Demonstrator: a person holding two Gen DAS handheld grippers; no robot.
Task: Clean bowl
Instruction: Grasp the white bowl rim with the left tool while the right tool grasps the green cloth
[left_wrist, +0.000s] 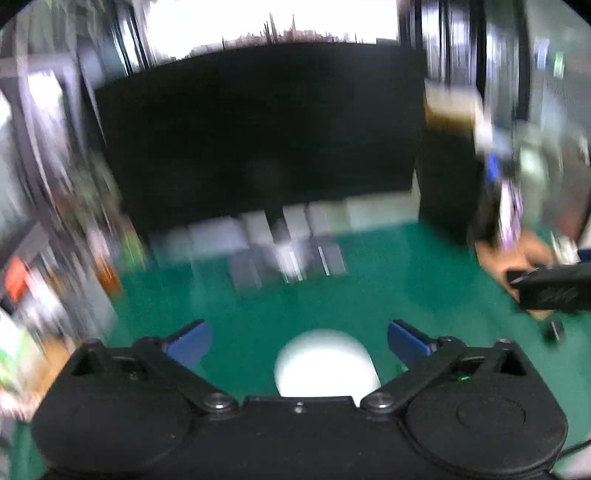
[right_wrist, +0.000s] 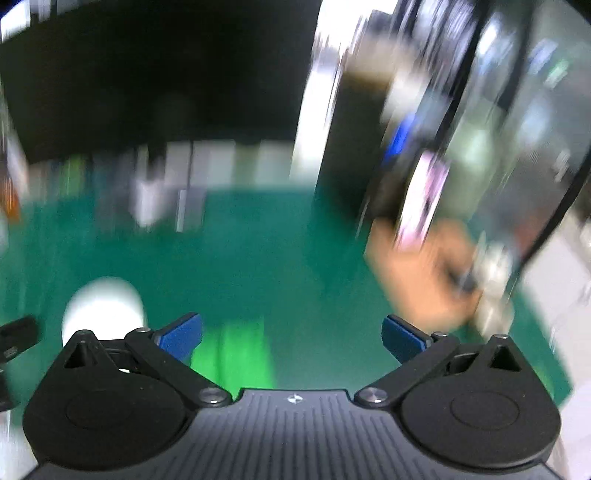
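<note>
The bowl (left_wrist: 327, 363) is white, round and blurry, sitting on the green surface (left_wrist: 388, 280) right between the wide-open left tongs (left_wrist: 299, 345). The right tongs (right_wrist: 291, 338) are wide open too, holding nothing, with the bowl off to their left. No writing can be read.

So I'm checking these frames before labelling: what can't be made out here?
- Bowl: left view, near edge hidden by the gripper body, blurred; its inside cannot be judged. Right view: partly behind the gripper linkage.
- Green thing: right view, smeared; what it is cannot be told.
- Items at the mat's far edge: both views, motion blur.
- Right gripper: left view, cut by the right edge.
</note>
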